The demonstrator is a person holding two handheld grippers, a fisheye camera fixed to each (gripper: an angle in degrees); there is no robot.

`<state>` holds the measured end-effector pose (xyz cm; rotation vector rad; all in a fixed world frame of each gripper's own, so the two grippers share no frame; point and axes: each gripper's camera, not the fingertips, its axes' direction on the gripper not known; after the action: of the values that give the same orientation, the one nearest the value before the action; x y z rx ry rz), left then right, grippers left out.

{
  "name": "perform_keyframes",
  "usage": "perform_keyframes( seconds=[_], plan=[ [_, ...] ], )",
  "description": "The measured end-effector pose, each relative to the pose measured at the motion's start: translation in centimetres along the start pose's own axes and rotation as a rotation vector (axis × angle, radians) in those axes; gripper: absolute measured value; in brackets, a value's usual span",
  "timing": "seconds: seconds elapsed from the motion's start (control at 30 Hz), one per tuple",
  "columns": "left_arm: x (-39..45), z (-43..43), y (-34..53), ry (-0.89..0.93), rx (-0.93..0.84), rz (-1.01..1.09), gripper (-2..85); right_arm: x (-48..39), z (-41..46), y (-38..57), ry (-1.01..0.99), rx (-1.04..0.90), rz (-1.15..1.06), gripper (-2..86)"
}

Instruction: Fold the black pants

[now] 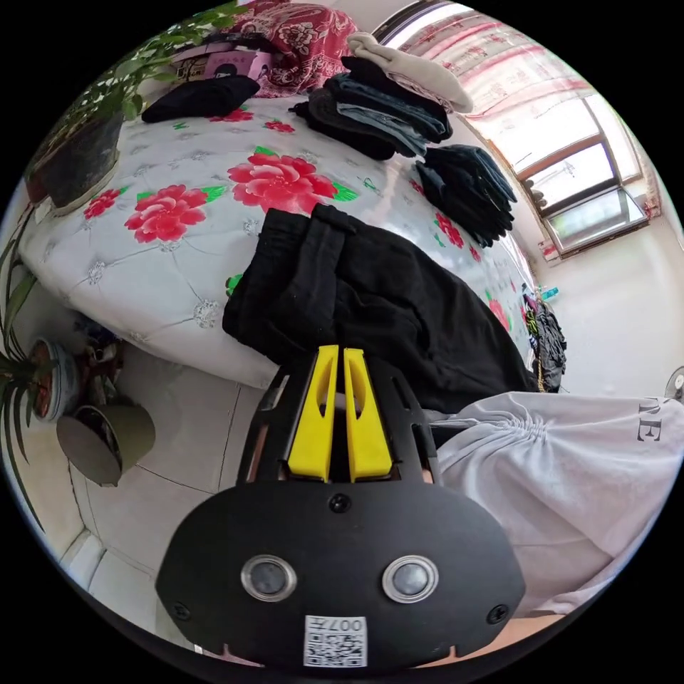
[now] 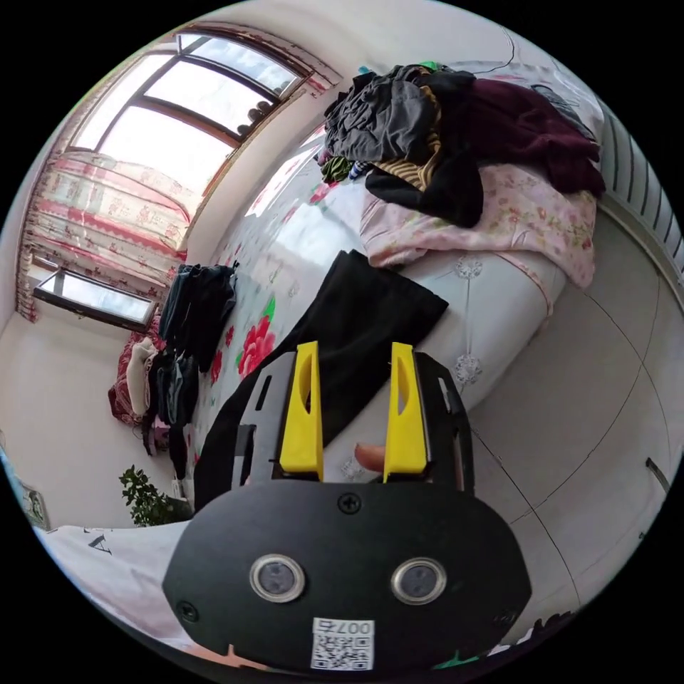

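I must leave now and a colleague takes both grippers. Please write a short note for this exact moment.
Left gripper: jaws closed, at the edge of the black pants; whether they pinch cloth I cannot tell.
Right gripper: jaws open, holding nothing, above the leg end.
The pants lie along the edge of the bed, legs laid together, waist bunched.
Left to do: fold them shorter and smooth them.
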<state>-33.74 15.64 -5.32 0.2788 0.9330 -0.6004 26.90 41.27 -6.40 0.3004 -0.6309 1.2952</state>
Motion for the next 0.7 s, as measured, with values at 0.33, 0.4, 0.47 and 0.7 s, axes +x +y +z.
perform_keyframes(
  seconds=[0.33,0.4,0.47,0.7],
  plan=[
    [1.5,-6.6,-4.0,0.060,0.133,0.040,-0.9,-3.5,2.5,-5.3,0.153,-0.085,-0.077,0.7],
    [2.1,-9.2,-4.8,0.096,0.207,0.058,-0.9,-6.6,-1.9,-7.0,-0.019,0.044,-0.189,0.1],
    [2.5,-11.1,-4.8,0.121,0.277,0.073,-0.9,-9.1,-5.1,-7.9,-0.129,0.112,-0.281,0.0],
    [0.8,-11.5,1.6,-0.030,0.259,0.080,-0.9,-9.7,-11.1,-5.6,-0.081,0.292,-0.512,0.0]
  ],
)
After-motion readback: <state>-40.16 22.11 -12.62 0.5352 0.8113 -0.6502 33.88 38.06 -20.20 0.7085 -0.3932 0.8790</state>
